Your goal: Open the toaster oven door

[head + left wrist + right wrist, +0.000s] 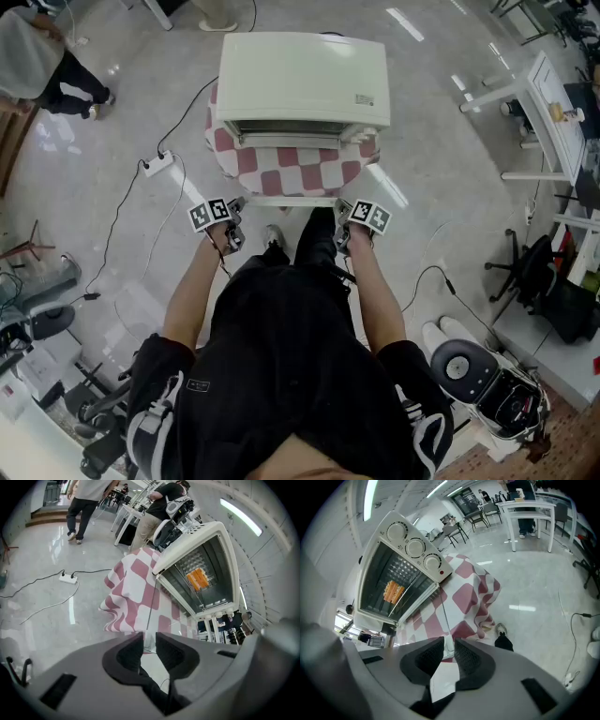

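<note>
Door glass [298,176] faint over checked cloth [223,141].

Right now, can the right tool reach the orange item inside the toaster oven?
Probably yes: the door is open and nothing covers the orange item, though the right tool grips the door handle.

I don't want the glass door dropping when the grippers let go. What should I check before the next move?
1. Toaster oven door lowered open: ok.
2. Left gripper closed on the door handle: ok.
3. Right gripper closed on the same handle's other end: ok.
4. Orange food lying inside, away from the door: ok.
5. Door holding its position without the grippers: cannot tell.
</note>
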Demonstrator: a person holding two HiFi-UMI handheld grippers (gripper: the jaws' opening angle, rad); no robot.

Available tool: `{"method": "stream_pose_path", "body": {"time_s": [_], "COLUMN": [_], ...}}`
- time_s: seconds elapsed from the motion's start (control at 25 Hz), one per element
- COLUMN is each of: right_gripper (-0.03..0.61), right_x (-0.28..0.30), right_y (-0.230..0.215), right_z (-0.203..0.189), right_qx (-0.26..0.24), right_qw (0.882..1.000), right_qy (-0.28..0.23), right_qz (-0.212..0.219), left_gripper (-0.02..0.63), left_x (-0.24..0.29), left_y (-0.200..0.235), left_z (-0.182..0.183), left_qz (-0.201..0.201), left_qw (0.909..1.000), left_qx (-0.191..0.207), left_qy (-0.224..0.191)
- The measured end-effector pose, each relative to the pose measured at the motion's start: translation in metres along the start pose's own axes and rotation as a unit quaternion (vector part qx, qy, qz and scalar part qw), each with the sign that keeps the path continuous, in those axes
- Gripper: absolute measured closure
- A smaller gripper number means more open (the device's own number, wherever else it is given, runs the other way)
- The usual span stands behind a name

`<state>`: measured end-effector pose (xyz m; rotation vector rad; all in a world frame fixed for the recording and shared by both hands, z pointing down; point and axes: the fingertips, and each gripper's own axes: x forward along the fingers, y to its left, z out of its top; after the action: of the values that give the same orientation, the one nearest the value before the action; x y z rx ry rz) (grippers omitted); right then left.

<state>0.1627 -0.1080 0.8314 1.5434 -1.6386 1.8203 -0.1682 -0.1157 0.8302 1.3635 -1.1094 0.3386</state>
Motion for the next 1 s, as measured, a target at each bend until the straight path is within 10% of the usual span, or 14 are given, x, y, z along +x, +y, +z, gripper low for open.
{"method": "stream_pose_path", "body": {"time_s": [1.0], "right_gripper": [0.480], "right_x": [-0.008], "right_y": [0.002], "right_z": [0.008], "right_qx": [-0.099], "right_qw": [0.994], "right_qy": [0.004], "right_qz": [-0.048], "left_gripper": [0.477], "left_x": [-0.018], "left_y": [0.012], "left_z": [0.005], "left_qz": [0.014], "left_qw": [0.9990], "left_qx": [0.043], "left_qy": [0.002]}}
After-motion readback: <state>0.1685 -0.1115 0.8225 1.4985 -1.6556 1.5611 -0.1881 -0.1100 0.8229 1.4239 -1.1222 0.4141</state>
